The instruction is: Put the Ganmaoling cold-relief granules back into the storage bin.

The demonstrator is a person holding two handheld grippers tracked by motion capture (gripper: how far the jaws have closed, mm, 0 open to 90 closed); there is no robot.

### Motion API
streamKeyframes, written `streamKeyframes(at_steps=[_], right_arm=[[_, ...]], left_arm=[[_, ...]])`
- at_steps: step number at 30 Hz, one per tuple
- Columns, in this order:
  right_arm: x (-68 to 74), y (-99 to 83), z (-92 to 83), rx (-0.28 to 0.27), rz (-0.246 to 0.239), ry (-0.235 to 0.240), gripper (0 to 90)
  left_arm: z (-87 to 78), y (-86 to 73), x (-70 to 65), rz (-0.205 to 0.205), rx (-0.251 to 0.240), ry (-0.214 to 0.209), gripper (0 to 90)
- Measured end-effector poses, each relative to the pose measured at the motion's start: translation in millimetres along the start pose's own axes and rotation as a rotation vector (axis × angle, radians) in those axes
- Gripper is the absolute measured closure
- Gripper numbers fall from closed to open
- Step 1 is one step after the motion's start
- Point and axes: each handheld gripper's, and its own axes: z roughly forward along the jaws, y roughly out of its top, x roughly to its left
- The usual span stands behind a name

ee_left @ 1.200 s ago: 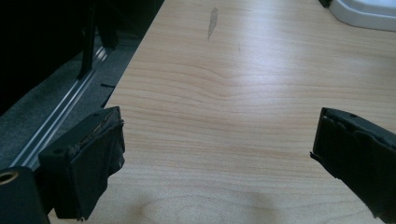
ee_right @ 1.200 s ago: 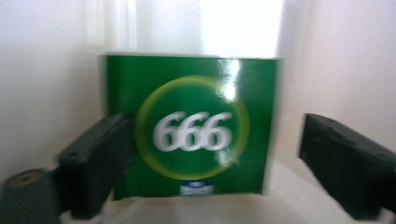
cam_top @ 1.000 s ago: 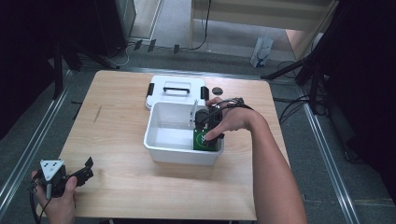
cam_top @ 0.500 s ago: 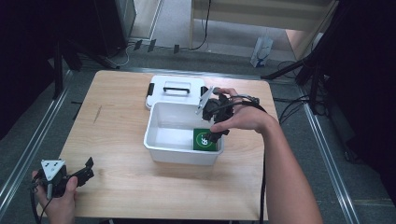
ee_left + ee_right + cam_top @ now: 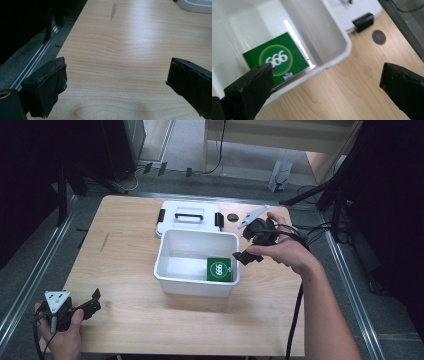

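Right claw [image 5: 248, 246] hangs just past the right rim of the white bin [image 5: 165, 270], its jaws spread wide and holding nothing. In the right gripper view the bin's corner sits between the jaws. The green packet [image 5: 219, 269] lies flat on the bin floor in the near right corner, tight against the wall.

Left claw [image 5: 92, 301] rests low at the near left corner of the bench [image 5: 130, 245], jaws also spread and empty, well apart from the bin.

Risks from here, as I judge them:

- One jaw of the right claw is close to the bin rim. A careless sideways move could clip the wall and shove the light bin across the bench, or tip it toward the lid [image 5: 189, 215] lying just behind it.
- The lid touches or nearly touches the bin's far edge, so a shoved bin would push the lid toward the far edge of the bench.
- If the lid is to go on next, the black latches [image 5: 219, 220] could snag on the rim and leave it seated crooked.
- The cable trailing from the right claw hangs off the bench edge and could drag on the hand, pulling its aim off.
- The packet sits hard in the corner; reaching for it again would leave little room for a jaw along the wall.
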Motion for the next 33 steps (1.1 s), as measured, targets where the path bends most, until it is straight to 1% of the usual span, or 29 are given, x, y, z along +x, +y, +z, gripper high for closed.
streamKeyframes(at_steps=[2, 4, 6, 7, 8, 9, 10, 12, 13, 14, 15, 16, 17, 18, 19, 20, 22, 23, 24, 25, 27, 28, 31, 33], right_arm=[[-7.4, -9.0, -1.1, -0.014, 0.083, -0.026, 0.0], [-14.9, -18.8, -1.6, -0.026, 0.153, -0.052, 0.0], [-21.6, -29.3, -1.4, -0.036, 0.203, -0.074, 0.0], [-23.4, -34.3, -1.9, -0.035, 0.238, -0.084, 0.0], [-26.7, -43.8, -2.4, -0.048, 0.289, -0.116, 0.0], [-26.7, -43.8, -2.4, -0.048, 0.289, -0.116, 0.0], [-28.0, -47.2, -2.8, -0.049, 0.314, -0.126, 0.0], [-30.6, -56.4, -4.6, -0.052, 0.376, -0.163, 0.0], [-32.4, -62.4, -5.4, -0.058, 0.422, -0.182, 0.0], [-32.9, -66.1, -5.9, -0.06, 0.45, -0.191, 0.0], [-34.1, -72.5, -6.3, -0.073, 0.479, -0.204, 0.0], [-34.5, -82.4, -6.6, -0.088, 0.52, -0.229, 0.0], [-34.5, -82.4, -6.6, -0.088, 0.52, -0.229, 0.0], [-34.0, -90.8, -6.4, -0.1, 0.547, -0.255, 0.0], [-34.0, -90.8, -6.4, -0.1, 0.547, -0.255, 0.0], [-33.6, -95.6, -6.1, -0.106, 0.561, -0.274, 0.0], [-32.6, -106.3, -5.1, -0.139, 0.598, -0.303, 0.0], [-31.2, -114.4, -4.0, -0.159, 0.63, -0.333, 0.0], [-31.2, -114.4, -4.0, -0.159, 0.63, -0.333, 0.0], [-30.3, -119.2, -3.5, -0.176, 0.653, -0.349, 0.0], [-26.5, -129.7, -2.4, -0.233, 0.683, -0.381, 0.0], [-24.1, -134.5, -1.5, -0.259, 0.689, -0.396, 0.0], [-16.3, -148.7, 2.6, -0.302, 0.702, -0.443, 0.0], [-11.7, -157.6, 4.8, -0.331, 0.715, -0.45, 0.0]], left_arm=[[0.1, 0.0, 0.1, -0.001, 0.0, 0.0, 3.3], [0.1, 0.0, 0.0, -0.001, 0.0, 0.001, 3.3], [0.1, 0.0, -0.2, 0.001, 0.0, 0.002, 3.2], [0.2, 0.0, -0.2, 0.001, 0.0, 0.002, 3.2], [0.2, 0.0, -0.2, 0.001, 0.0, 0.002, 3.3], [0.2, 0.0, -0.1, 0.0, 0.0, 0.002, 3.3], [0.2, 0.1, 0.1, 0.0, 0.001, 0.002, 3.3], [0.3, 0.1, 0.4, 0.0, 0.002, -0.001, 3.3], [0.2, 0.2, 0.4, 0.001, 0.005, 0.0, 3.3], [0.4, 0.1, 0.2, 0.001, 0.001, 0.001, 3.3], [0.3, 0.1, 0.2, 0.001, 0.002, 0.002, 3.3], [0.4, 0.1, 0.2, 0.001, 0.001, 0.001, 3.3], [0.4, 0.1, 0.3, 0.001, 0.001, 0.0, 3.3], [0.3, 0.2, 0.4, 0.0, 0.004, -0.001, 3.3], [0.3, 0.2, 0.4, 0.001, 0.004, -0.001, 3.4], [0.5, 0.1, 0.3, 0.001, 0.002, 0.0, 3.4], [0.4, 0.2, 0.0, 0.004, 0.004, 0.0, 3.7], [0.4, 0.2, 0.0, 0.003, 0.003, 0.0, 3.7], [0.4, 0.2, 0.0, 0.003, 0.003, 0.0, 3.7], [0.5, 0.2, 0.1, 0.002, 0.003, 0.0, 3.7], [0.5, 0.2, 0.2, 0.001, 0.003, 0.0, 3.7], [0.6, 0.2, 0.2, 0.001, 0.004, -0.001, 3.7], [0.6, 0.3, 0.4, 0.001, 0.005, -0.002, 3.7], [0.7, 0.3, 0.7, -0.004, 0.006, -0.002, 3.7]])
